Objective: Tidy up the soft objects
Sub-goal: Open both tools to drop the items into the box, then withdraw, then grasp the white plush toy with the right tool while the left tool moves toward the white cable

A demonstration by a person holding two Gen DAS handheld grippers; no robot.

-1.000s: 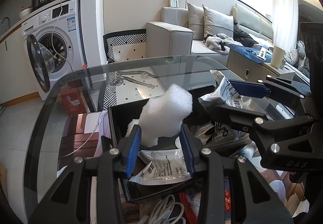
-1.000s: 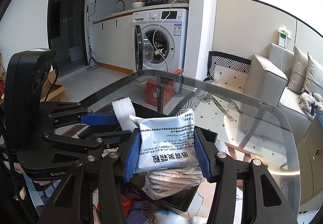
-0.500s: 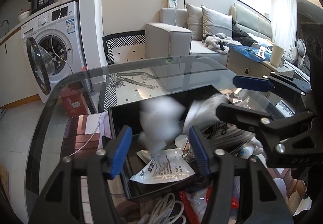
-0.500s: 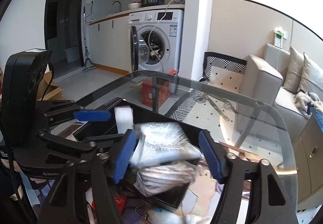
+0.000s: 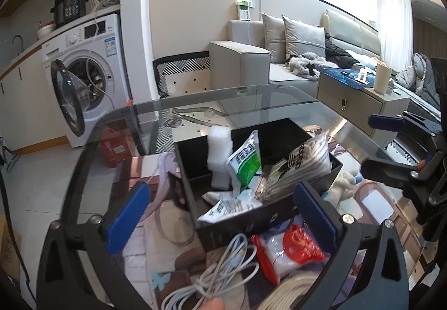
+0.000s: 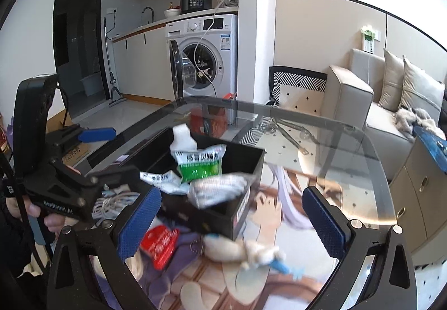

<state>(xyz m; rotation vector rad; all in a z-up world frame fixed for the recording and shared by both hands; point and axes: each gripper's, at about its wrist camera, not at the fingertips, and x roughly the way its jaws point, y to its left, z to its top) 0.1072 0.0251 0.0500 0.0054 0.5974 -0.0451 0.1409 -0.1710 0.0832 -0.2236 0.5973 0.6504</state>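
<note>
A black open box (image 5: 192, 187) stands on the glass table (image 5: 251, 97). In it lie a white foam block (image 5: 219, 153), a white and green packet (image 5: 245, 162), a bagged bundle with an adidas mark (image 5: 299, 167) and a flat white packet (image 5: 229, 206). The box also shows in the right wrist view (image 6: 248, 212), with the foam block (image 6: 183, 139) and green packet (image 6: 199, 162). My left gripper (image 5: 223, 212) is open and empty, just before the box. My right gripper (image 6: 232, 217) is open and empty above the box's near corner.
In front of the box lie a red and white packet (image 5: 287, 251), coiled white cables (image 5: 223, 273) and a small white plush toy (image 6: 245, 251). A patterned mat covers the table under them. A washing machine (image 5: 83, 67) and a grey sofa (image 5: 251, 58) stand behind.
Both grippers have opened and pulled back. The foam block dropped from the left one and the white packet from the right one, and both now lie in the black box.
</note>
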